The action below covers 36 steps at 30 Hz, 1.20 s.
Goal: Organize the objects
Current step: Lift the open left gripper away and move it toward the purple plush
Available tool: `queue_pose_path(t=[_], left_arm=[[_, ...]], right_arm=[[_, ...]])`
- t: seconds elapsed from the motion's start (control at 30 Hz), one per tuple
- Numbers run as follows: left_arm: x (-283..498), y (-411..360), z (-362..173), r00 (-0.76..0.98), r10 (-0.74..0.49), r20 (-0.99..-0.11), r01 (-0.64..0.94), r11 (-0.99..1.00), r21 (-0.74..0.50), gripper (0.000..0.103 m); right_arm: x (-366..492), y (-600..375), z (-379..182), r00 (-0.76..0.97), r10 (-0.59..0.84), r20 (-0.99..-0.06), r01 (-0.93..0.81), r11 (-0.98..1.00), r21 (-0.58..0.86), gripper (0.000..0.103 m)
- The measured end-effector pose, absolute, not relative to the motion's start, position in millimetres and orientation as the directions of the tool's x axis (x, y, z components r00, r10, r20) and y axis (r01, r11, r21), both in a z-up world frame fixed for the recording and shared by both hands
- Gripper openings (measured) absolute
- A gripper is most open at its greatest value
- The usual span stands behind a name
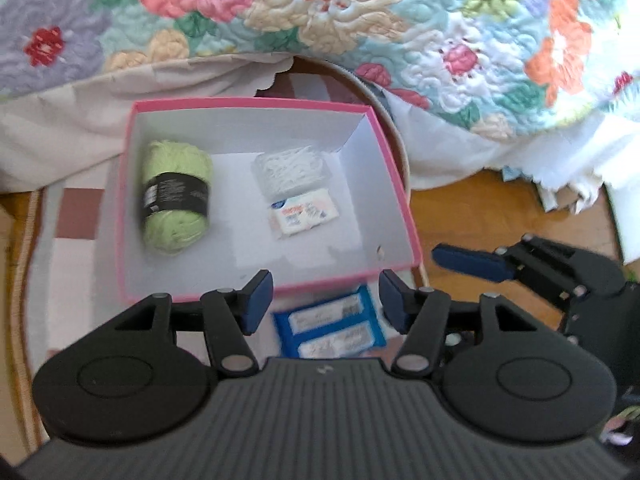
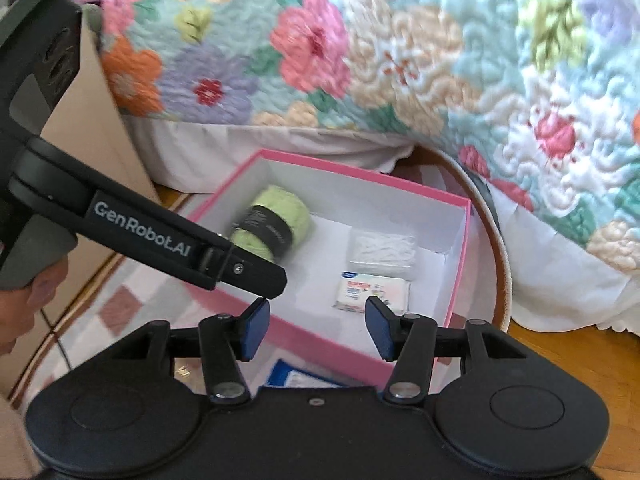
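**Left-wrist view: blue packet waits outside the pink box as both claws stand open**

Left-wrist camera looks down on a pink box (image 1: pixel 394 176) set on a patterned rug (image 1: pixel 76 216) beside a bed draped in a floral quilt (image 1: pixel 340 12). Inside the box lie a green yarn ball (image 1: pixel 176 196) at the left, a clear bag of white pieces (image 1: pixel 290 172) near the middle and a small white tissue pack (image 1: pixel 306 212) just in front of it, spread apart so each can be seen and reached. A blue packet (image 1: pixel 330 330) rests on the rug just outside the near wall of the box, directly between the fingers of the left claw (image 1: pixel 326 300), which is spread wide and holds nothing. That alignment suggests the packet is the next item to be gathered in. The right claw (image 2: pixel 318 328), seen from its own camera, is likewise wide open and empty, hovering over the near edge of the box; the blue packet shows only as a sliver beneath it, and motion blur makes its label unreadable. What the clear bag contains is hard to tell, possibly cotton swabs or floss picks.
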State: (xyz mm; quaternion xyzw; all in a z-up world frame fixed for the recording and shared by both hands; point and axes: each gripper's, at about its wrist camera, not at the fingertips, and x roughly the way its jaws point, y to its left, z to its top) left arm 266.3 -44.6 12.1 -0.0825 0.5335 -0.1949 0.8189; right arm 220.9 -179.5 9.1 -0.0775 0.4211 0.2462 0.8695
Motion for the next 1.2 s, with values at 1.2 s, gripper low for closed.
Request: queue_pose_path(t=[1.2], left_arm=[[81, -2, 17, 0.427, -0.386, -0.818, 0.323, 0.910, -0.261, 0.079]], right_arm=[[40, -178, 6, 0.503, 0.475, -0.722, -0.635, 0.770, 0.065, 0.091]])
